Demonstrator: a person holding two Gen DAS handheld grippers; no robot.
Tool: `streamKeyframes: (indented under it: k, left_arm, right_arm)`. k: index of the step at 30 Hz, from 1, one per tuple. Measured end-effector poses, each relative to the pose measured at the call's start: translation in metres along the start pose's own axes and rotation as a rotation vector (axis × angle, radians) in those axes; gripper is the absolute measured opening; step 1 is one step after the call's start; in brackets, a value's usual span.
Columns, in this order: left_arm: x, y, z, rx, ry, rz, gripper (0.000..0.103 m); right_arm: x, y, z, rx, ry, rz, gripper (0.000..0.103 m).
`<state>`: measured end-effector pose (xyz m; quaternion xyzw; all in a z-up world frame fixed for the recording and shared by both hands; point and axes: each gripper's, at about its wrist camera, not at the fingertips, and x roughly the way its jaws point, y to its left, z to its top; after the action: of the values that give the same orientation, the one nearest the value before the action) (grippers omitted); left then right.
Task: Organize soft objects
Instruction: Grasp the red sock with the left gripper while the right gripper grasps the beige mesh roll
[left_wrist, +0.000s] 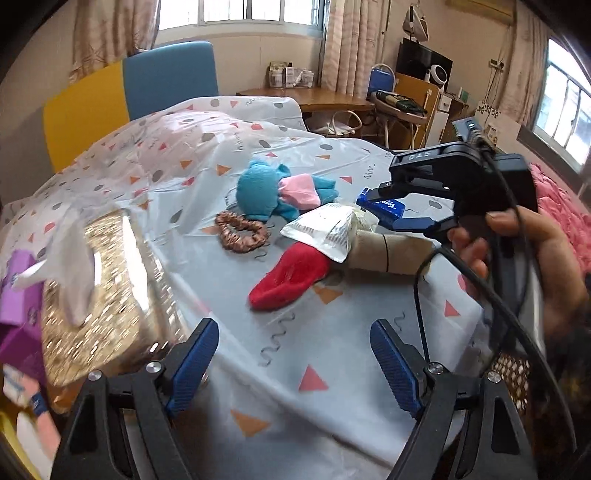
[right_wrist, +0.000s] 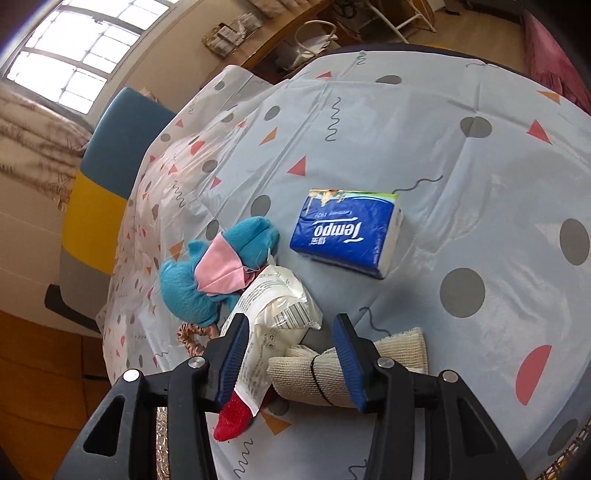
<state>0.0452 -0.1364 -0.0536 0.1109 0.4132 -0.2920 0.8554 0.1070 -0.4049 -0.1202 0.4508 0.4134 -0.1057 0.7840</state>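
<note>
While the right claw (right_wrist: 291, 360) hovers low over the pile of soft things, its blue pads stand apart on either side of a rolled beige mesh cloth (right_wrist: 314, 373) bound by a dark band. The pads do not appear to press on the roll, so nothing looks gripped yet. A white plastic packet (right_wrist: 273, 314) lies just left of the roll, partly under the left pad, with a red sock (right_wrist: 232, 417) poking out from beneath it at the near edge. Farther left sits a blue plush toy (right_wrist: 207, 273) with a pink patch, and a brown scrunchie (right_wrist: 190, 332) peeks out near it. A blue tissue pack (right_wrist: 347, 236) rests alone farther off on the patterned table (right_wrist: 480, 184).

Seen from the other camera, the left claw (left_wrist: 293, 365) is wide open and empty above bare table at the near edge. A shiny gold basket (left_wrist: 110, 295) sits to its left, blurred, probably the place for sorted items.

To grip well, the right claw should probably centre on the roll near its band and keep the left pad clear of the packet, so only one thing lifts.
</note>
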Motion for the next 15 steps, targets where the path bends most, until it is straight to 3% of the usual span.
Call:
streamKeyframes:
  k: [9, 15]
  left_arm:
    - [0.088, -0.017, 0.029, 0.077, 0.105, 0.066, 0.085]
    - [0.12, -0.019, 0.045, 0.073, 0.109, 0.03, 0.085]
  right_arm:
    - [-0.001, 0.005, -0.001, -0.02, 0.002, 0.028, 0.05]
    - [0.001, 0.003, -0.001, -0.008, 0.009, 0.038, 0.05]
